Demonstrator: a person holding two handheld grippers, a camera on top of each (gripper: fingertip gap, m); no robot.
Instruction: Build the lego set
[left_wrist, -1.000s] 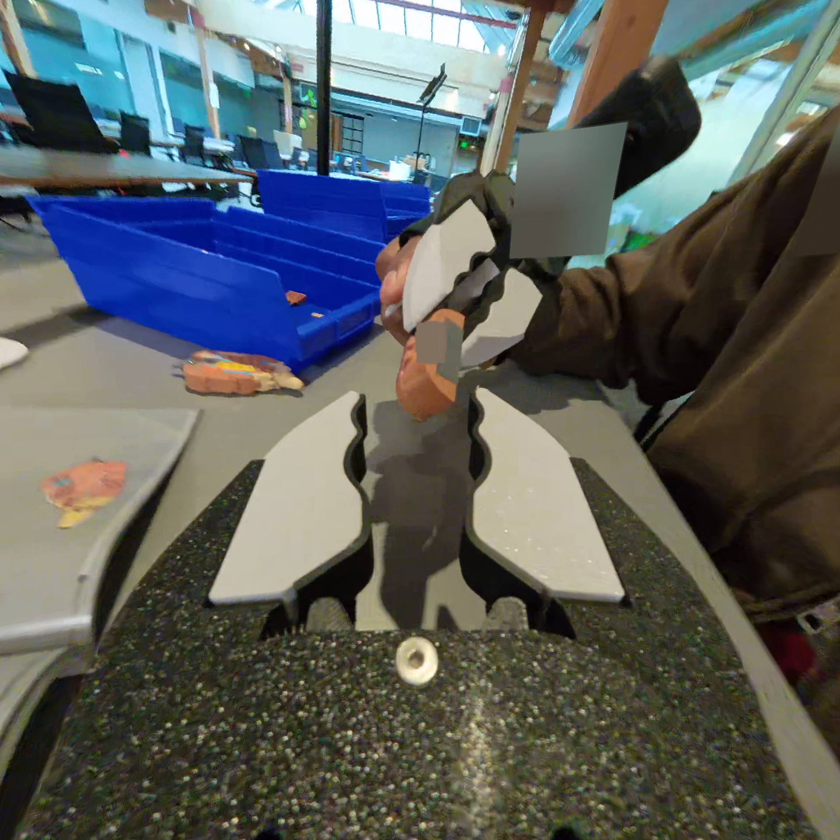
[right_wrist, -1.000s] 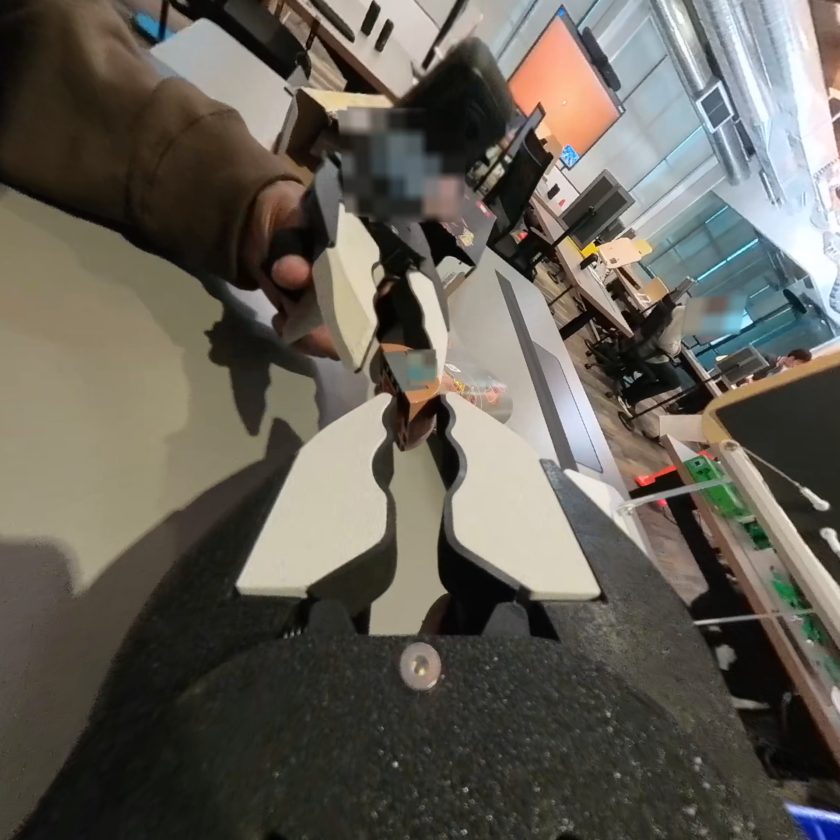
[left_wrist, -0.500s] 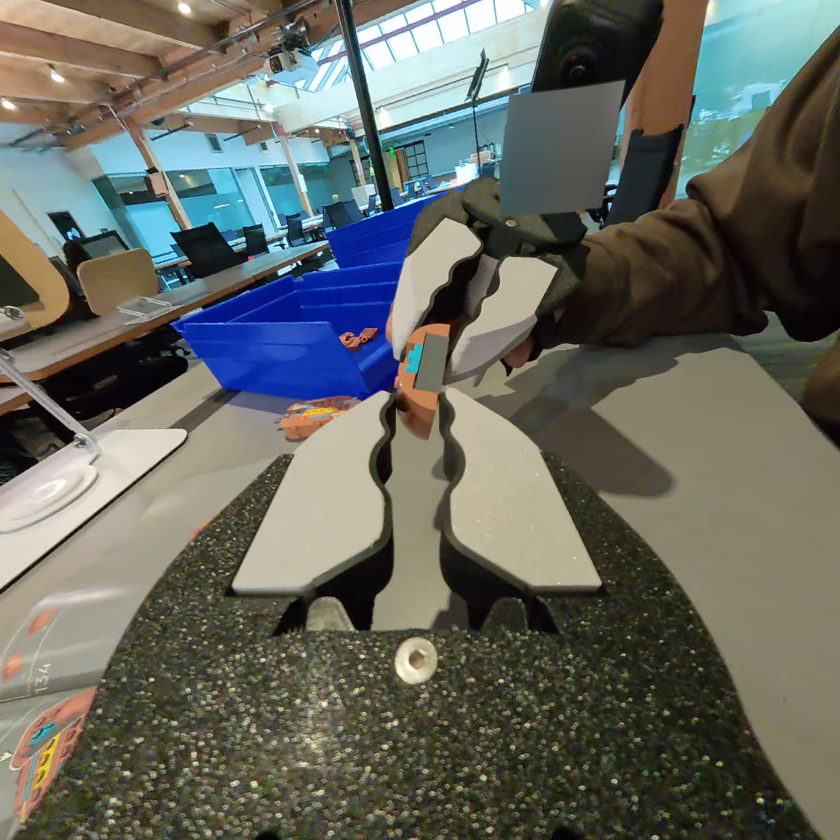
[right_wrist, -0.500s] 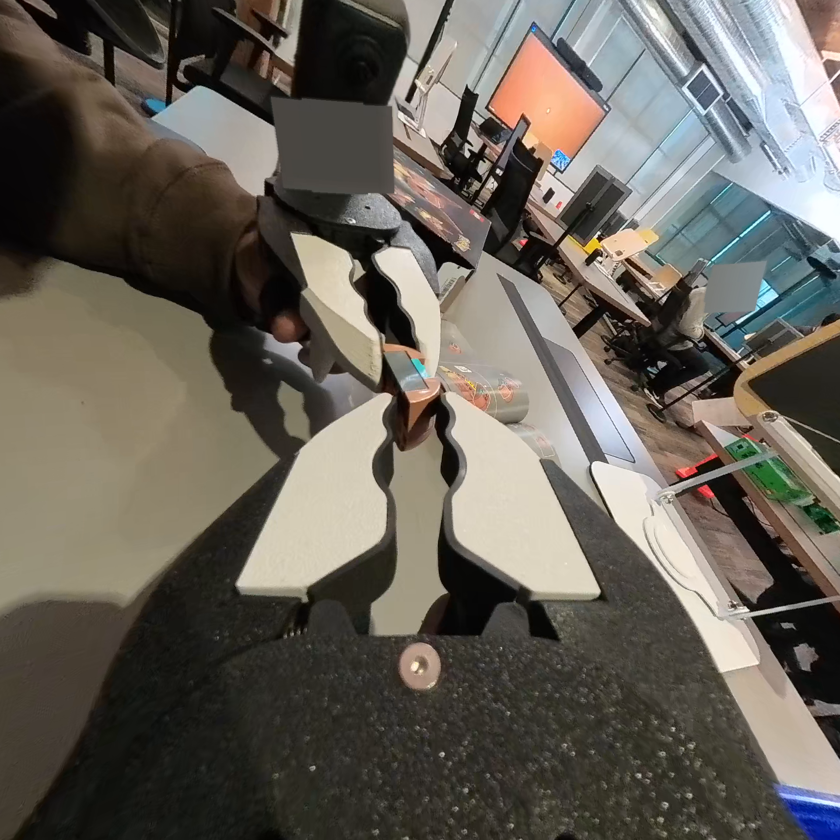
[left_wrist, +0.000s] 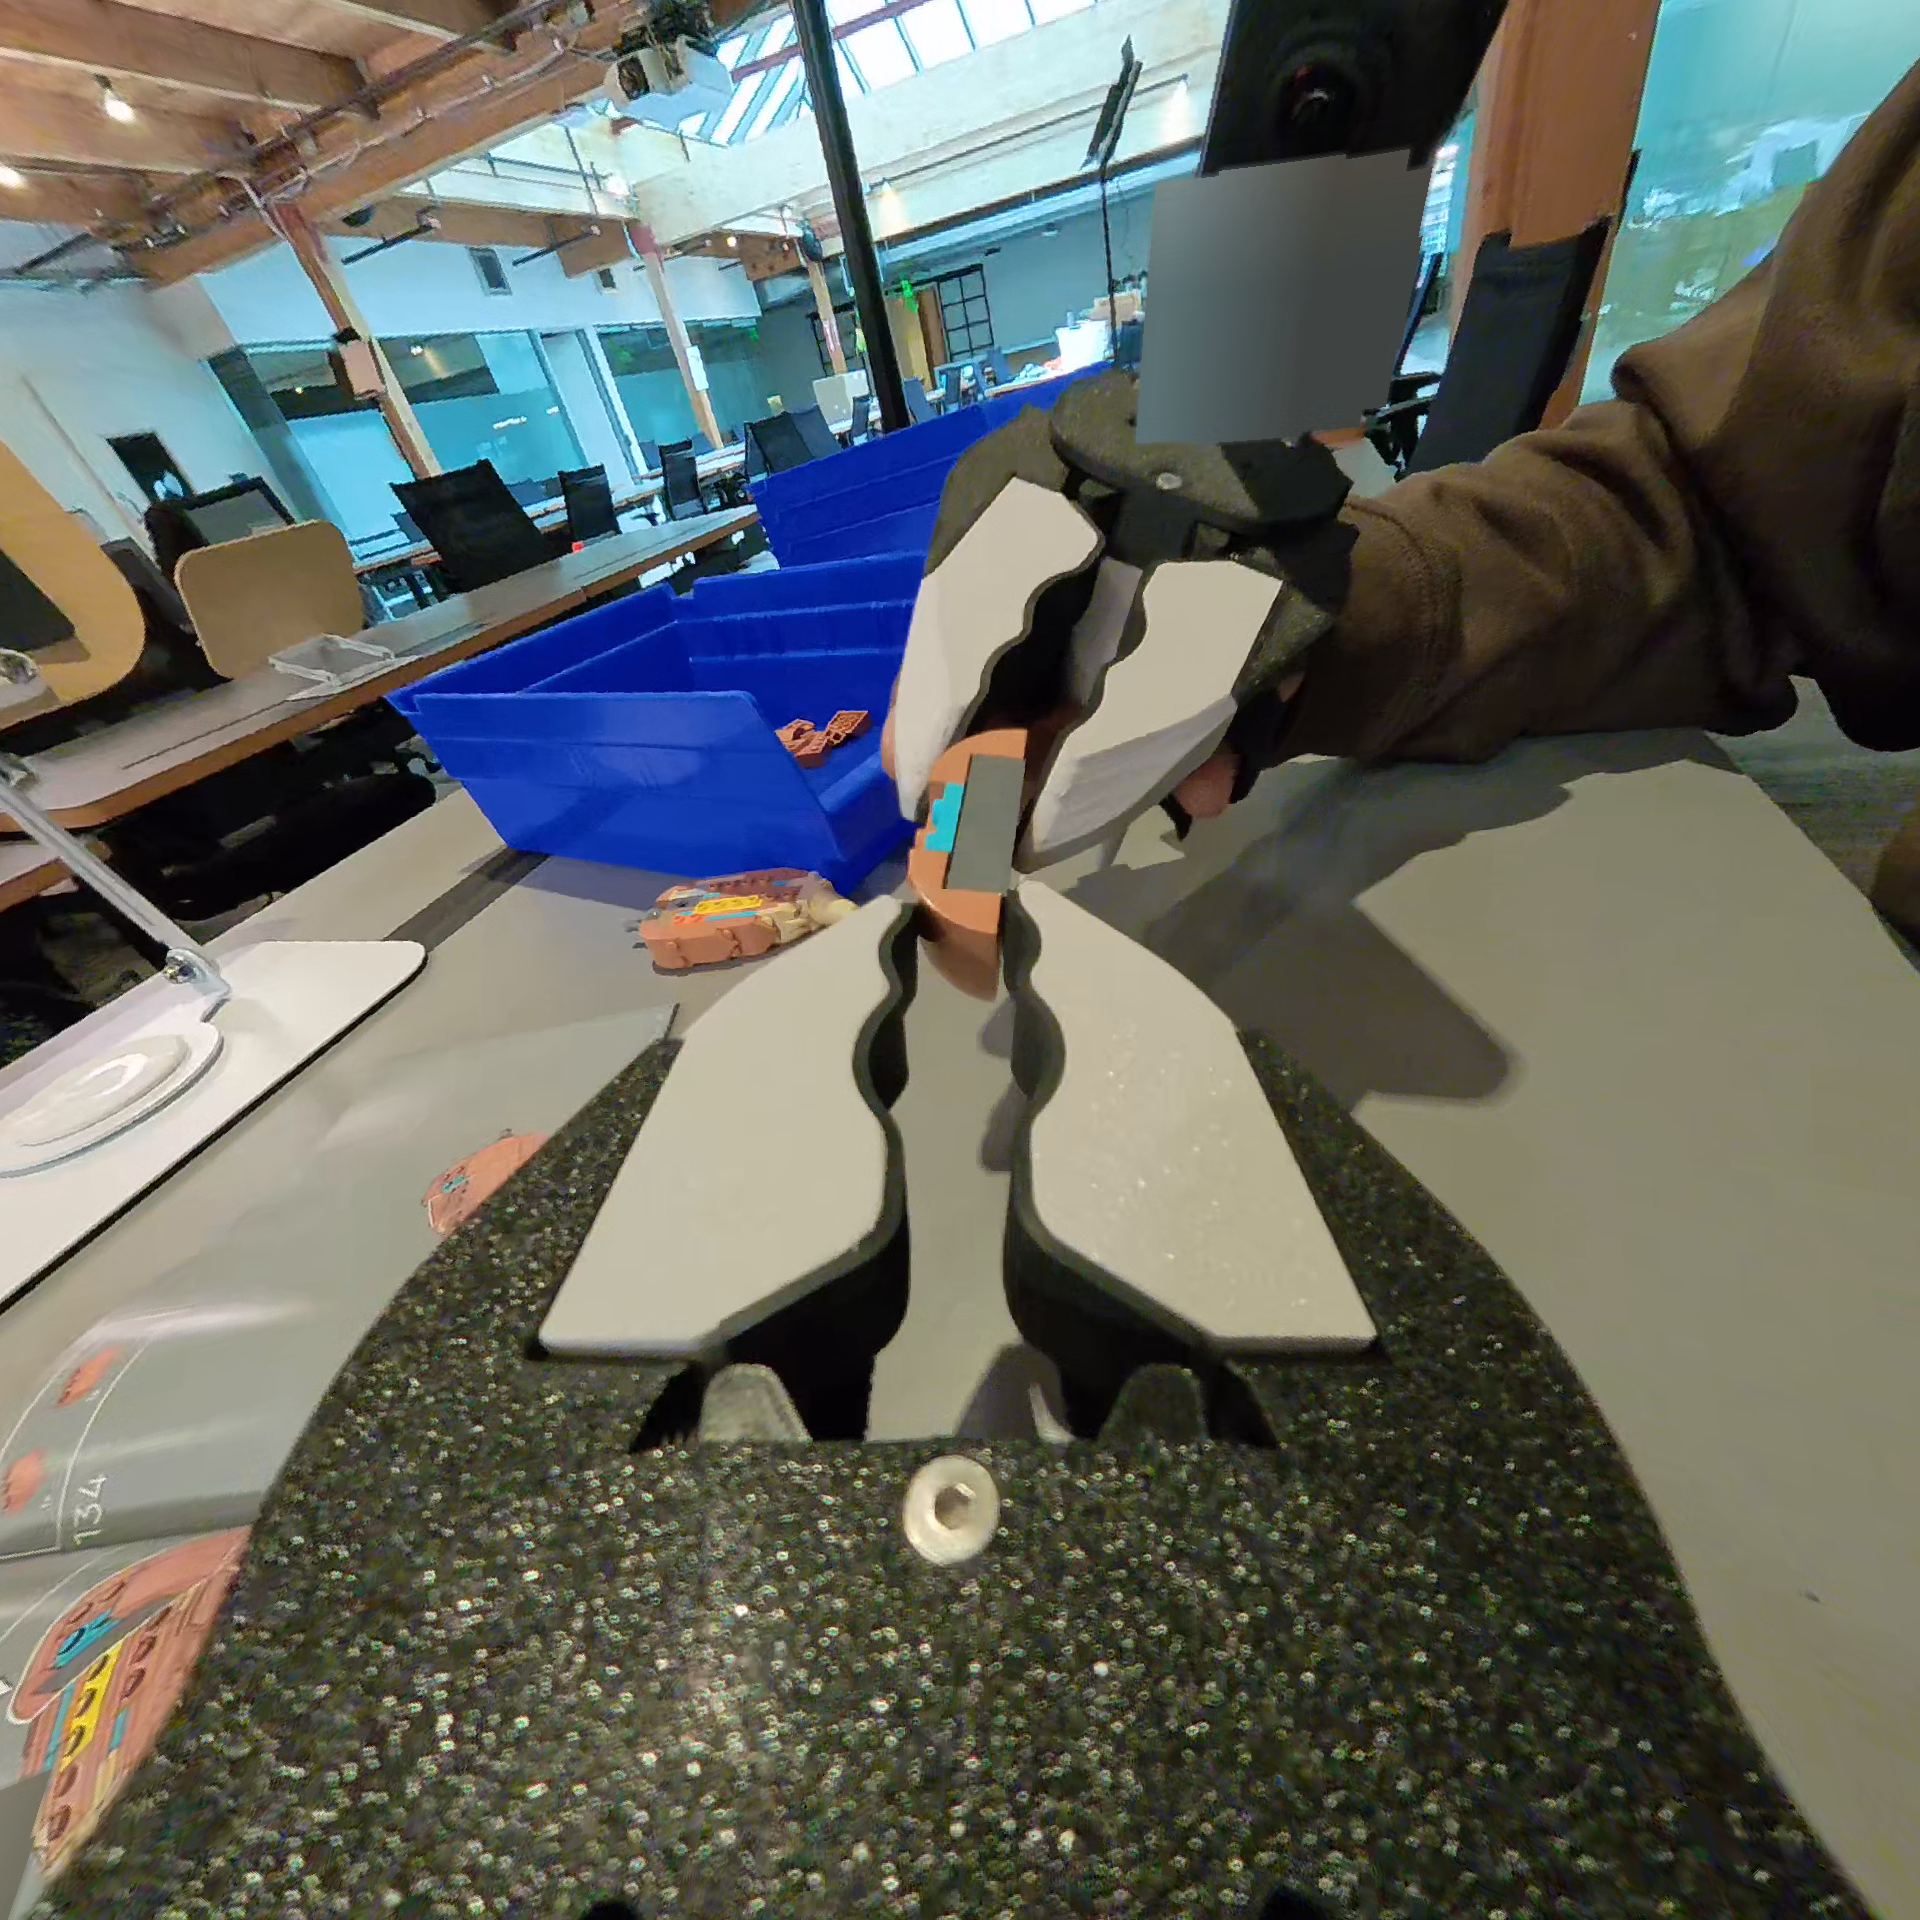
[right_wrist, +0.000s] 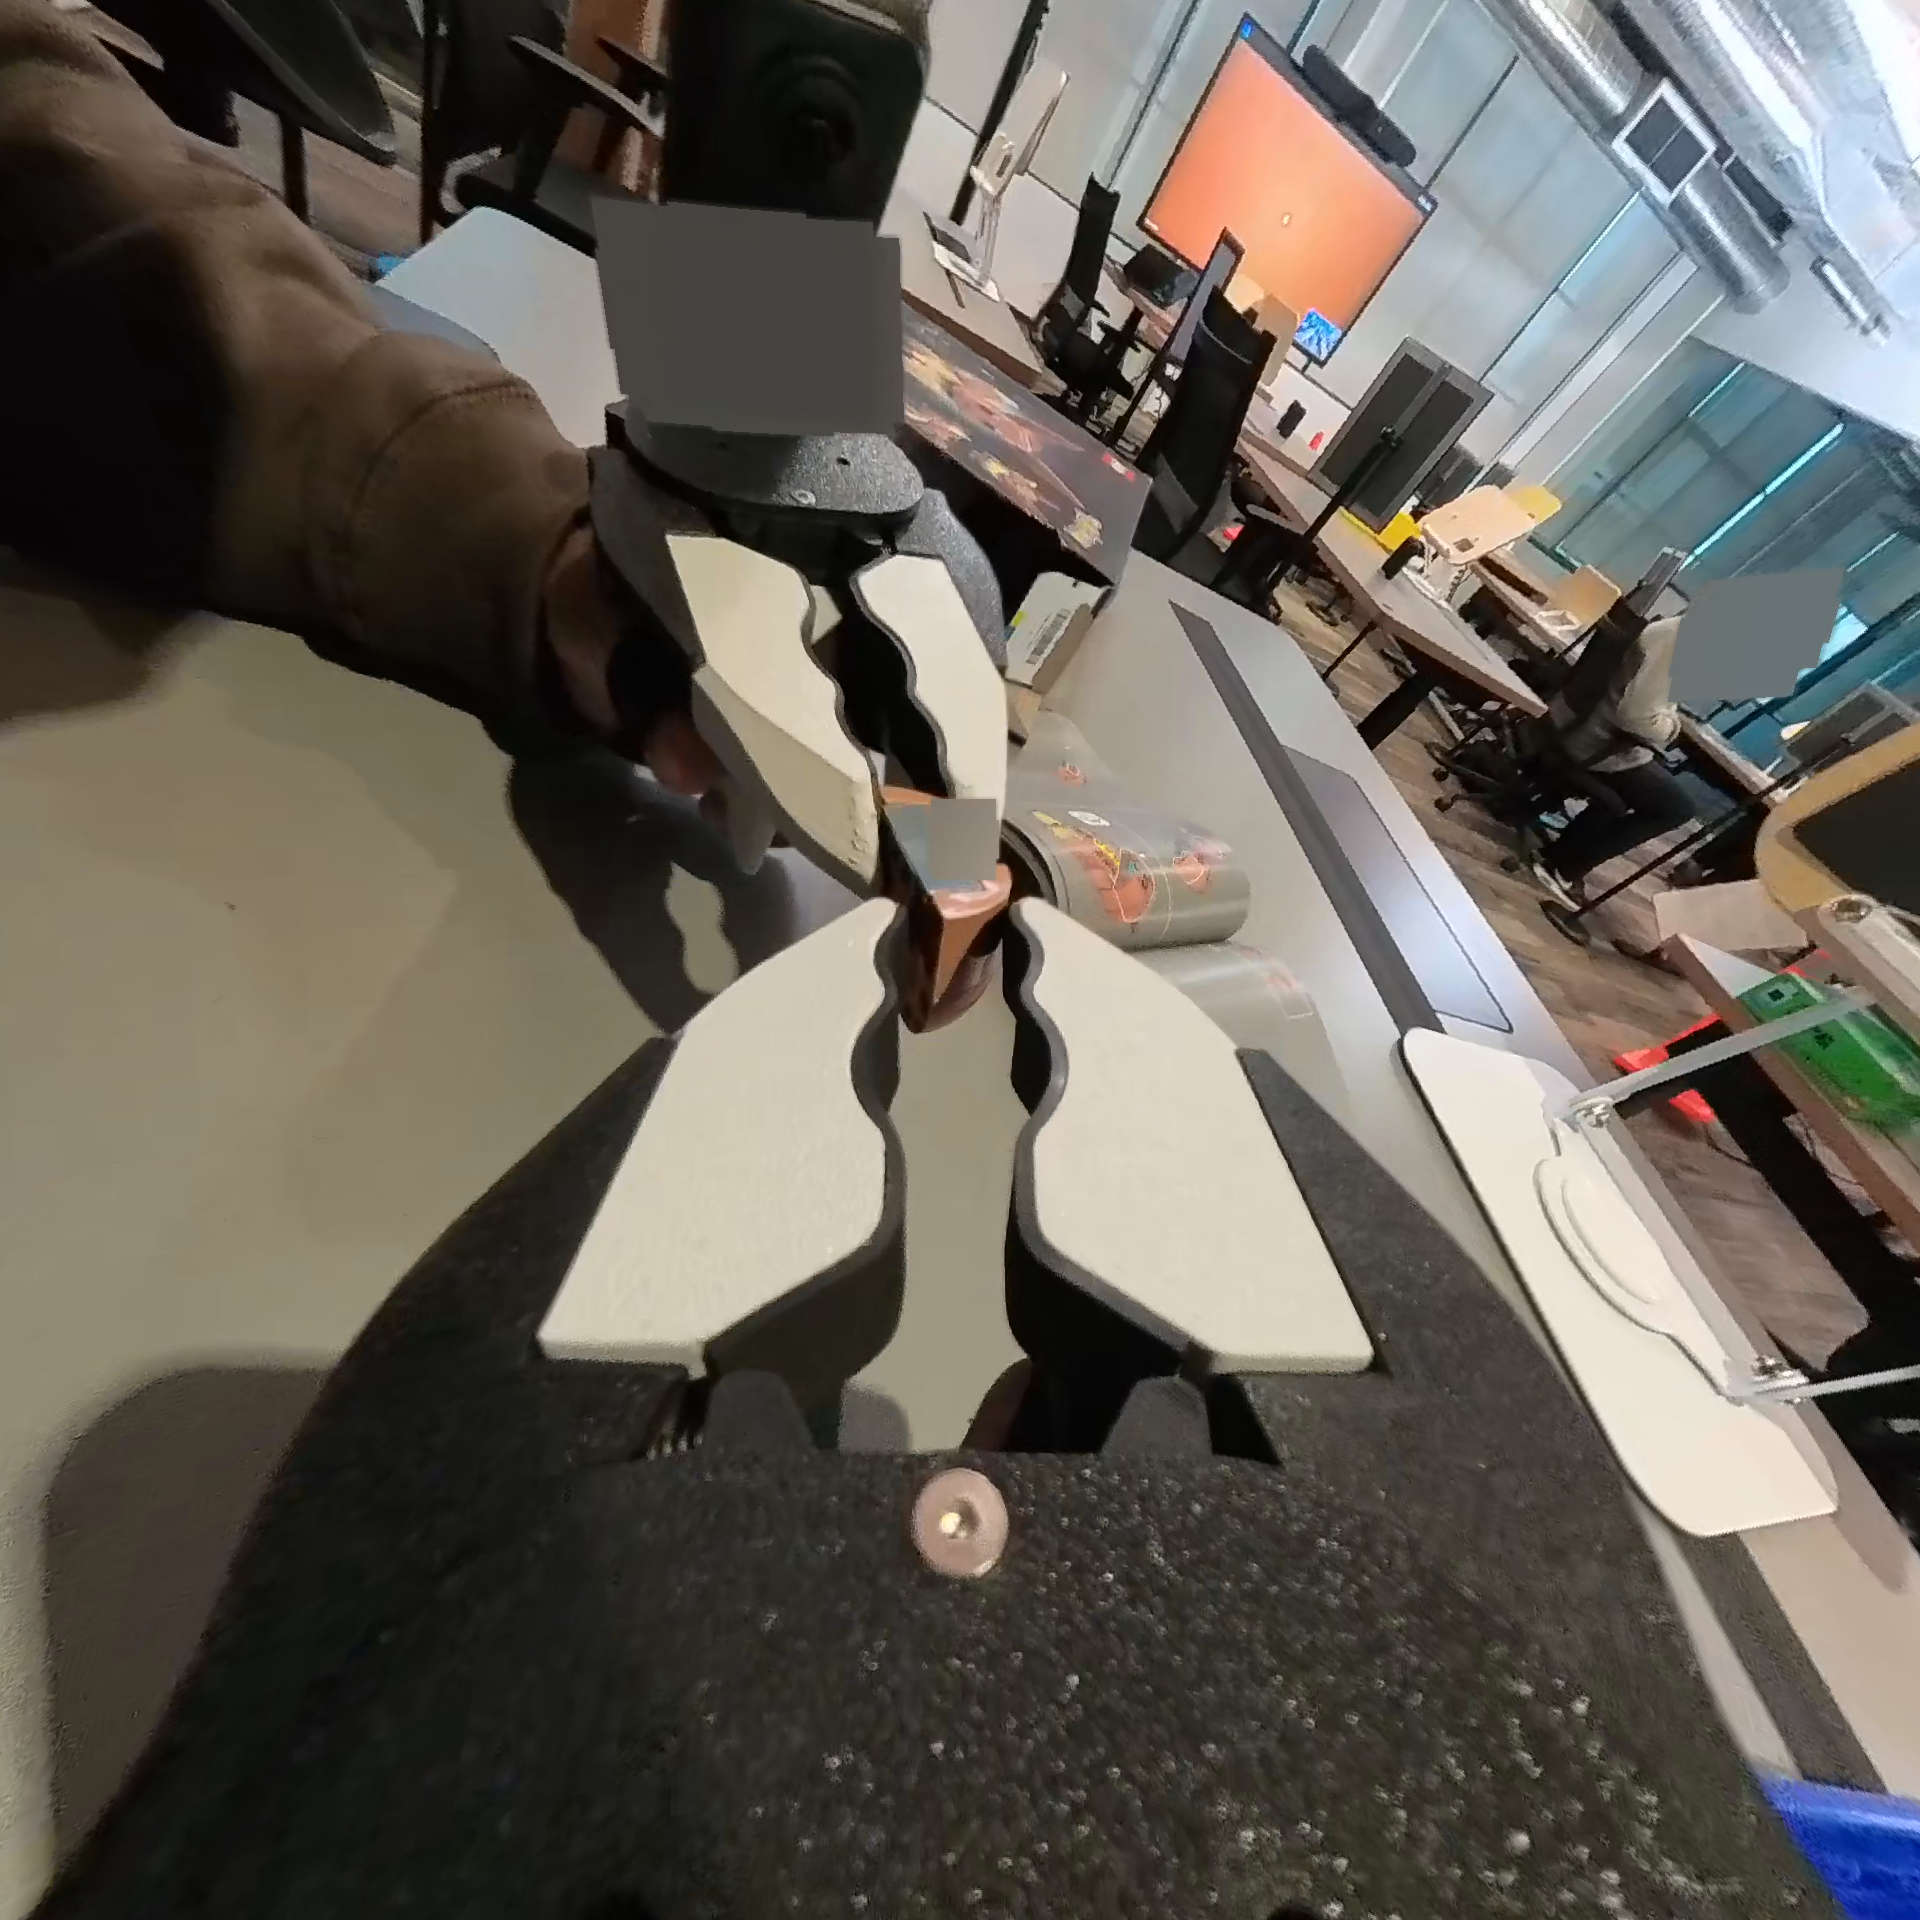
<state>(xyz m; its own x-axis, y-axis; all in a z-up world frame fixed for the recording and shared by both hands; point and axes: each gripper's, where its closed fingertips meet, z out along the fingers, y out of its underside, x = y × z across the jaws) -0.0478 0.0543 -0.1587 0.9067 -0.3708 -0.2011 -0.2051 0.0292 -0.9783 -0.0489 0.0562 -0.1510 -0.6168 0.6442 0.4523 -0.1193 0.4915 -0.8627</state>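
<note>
Part of the brown lego piece (left_wrist: 961, 904) is covered by a grey patch, and its top is hidden between the right gripper (left_wrist: 961, 821) fingers. In the right wrist view its far end is masked by the left gripper (right_wrist: 914, 894). The instruction booklet (left_wrist: 73, 1621) is cut off by the left edge and partly hidden under the gripper body. Small bricks (left_wrist: 826, 732) in the blue bin (left_wrist: 623, 758) are too small to identify.

left gripper (left_wrist: 951, 935) closed in on the brown lego piece (left_wrist: 961, 914), now gripping it with the right gripper (left_wrist: 971, 821).
</note>
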